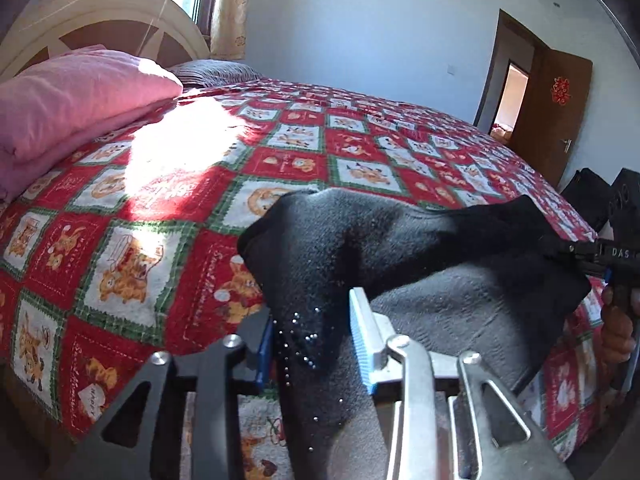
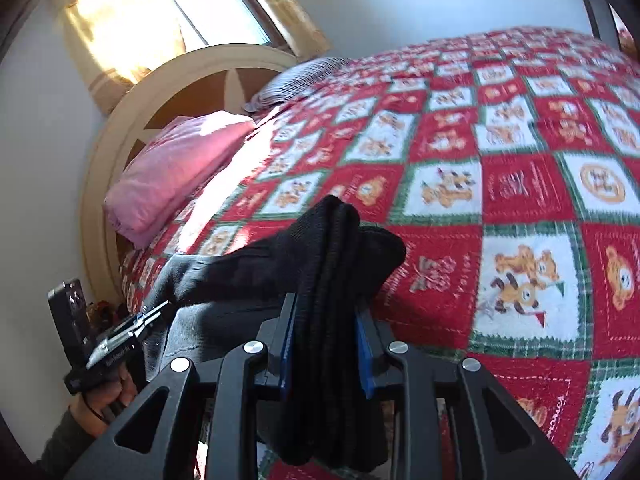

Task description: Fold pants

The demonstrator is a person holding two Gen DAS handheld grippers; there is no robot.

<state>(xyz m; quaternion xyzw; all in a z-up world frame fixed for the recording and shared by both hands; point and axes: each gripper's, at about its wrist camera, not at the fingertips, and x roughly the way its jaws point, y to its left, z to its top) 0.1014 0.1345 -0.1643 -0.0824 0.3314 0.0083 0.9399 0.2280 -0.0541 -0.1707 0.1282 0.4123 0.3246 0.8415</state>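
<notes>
The black pants hang stretched between my two grippers above the bed. My left gripper is shut on one bunched end of the pants, with the blue pads pressing the cloth. My right gripper is shut on the other bunched end of the pants. In the left wrist view the right gripper shows at the far right, clamped on the cloth. In the right wrist view the left gripper shows at the lower left. The pants' grey inner side sags below.
The bed has a red, white and green checked quilt with bear prints. A folded pink blanket and a striped pillow lie by the cream headboard. A brown door stands open at the far right.
</notes>
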